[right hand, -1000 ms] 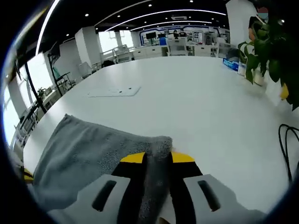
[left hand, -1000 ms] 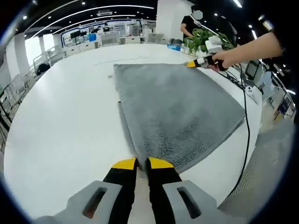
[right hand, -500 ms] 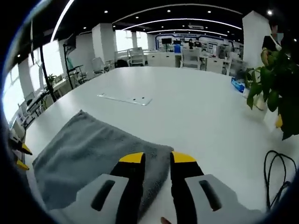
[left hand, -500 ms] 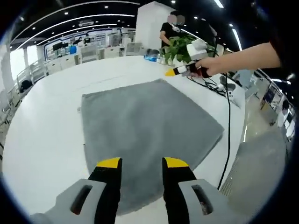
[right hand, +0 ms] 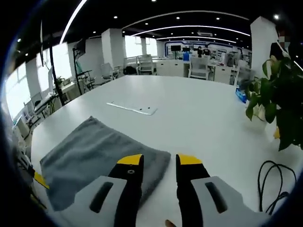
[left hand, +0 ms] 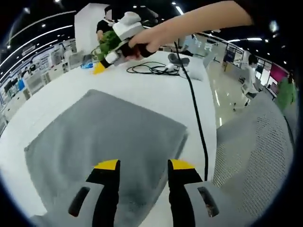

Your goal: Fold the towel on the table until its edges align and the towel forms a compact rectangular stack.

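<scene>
The grey towel (left hand: 104, 135) lies folded flat on the white table (left hand: 156, 90). My left gripper (left hand: 143, 165) hovers above the towel's near edge, open, with nothing between its yellow-tipped jaws. Across the towel, a hand holds my right gripper (left hand: 100, 66) above the table beyond the towel's far corner. In the right gripper view the towel (right hand: 92, 151) spreads to the left. My right gripper (right hand: 159, 161) is open over its corner, holding nothing. A yellow tip of the left gripper (right hand: 40, 179) peeks in past the towel's far edge.
A black cable (left hand: 193, 106) runs over the table's edge beside the towel; its loops (right hand: 272, 182) lie near a green plant (right hand: 279, 94). A thin clear plate (right hand: 131, 108) lies farther out on the table. A grey mesh chair (left hand: 258, 142) stands off the table's edge.
Both grippers were shut on towel corners a second ago; they have opened, let the towel go and lifted back. The towel now rests flat.
</scene>
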{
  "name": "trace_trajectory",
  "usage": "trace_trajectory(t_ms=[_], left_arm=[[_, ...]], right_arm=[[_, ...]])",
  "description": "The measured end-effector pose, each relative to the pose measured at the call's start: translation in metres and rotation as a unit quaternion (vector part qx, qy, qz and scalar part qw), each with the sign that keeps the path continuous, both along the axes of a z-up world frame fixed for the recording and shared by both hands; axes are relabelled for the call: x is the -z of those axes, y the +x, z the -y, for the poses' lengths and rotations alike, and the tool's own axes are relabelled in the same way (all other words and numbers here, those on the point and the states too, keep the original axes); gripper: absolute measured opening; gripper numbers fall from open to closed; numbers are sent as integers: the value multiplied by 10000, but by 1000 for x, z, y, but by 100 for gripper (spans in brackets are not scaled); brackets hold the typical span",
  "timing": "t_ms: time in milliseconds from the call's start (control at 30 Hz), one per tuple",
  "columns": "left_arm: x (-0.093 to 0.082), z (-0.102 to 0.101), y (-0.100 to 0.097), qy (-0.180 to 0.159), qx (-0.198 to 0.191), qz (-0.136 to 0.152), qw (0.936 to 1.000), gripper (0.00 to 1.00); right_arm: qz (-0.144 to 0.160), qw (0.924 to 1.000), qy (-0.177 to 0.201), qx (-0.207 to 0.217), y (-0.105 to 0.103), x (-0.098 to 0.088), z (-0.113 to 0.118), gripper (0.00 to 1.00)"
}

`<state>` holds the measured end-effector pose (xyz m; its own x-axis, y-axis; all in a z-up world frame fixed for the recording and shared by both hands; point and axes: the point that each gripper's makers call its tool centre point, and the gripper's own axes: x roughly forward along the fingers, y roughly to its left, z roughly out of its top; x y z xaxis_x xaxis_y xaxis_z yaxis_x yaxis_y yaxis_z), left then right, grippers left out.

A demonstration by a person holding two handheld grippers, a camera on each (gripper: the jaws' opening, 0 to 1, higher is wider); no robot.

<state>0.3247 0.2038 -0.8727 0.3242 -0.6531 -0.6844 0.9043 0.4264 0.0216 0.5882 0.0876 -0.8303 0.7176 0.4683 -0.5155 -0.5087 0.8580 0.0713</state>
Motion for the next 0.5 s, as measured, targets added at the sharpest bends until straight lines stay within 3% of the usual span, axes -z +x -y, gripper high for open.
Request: trace_trajectory(t_ms=[133,233,500], left_arm=[[1,25,-4,10,261,129,9996,38],[-4,40,-1,-87,364,314,9988,30],[-3,68,3,-252,419,272,9984,22]], right_arm=[[-57,9999,19,-88,-5,5,-1,27],[-93,9998,34,-145,-8,10,-3,26],[-143,9997,139,-139,1,17,-2,26]])
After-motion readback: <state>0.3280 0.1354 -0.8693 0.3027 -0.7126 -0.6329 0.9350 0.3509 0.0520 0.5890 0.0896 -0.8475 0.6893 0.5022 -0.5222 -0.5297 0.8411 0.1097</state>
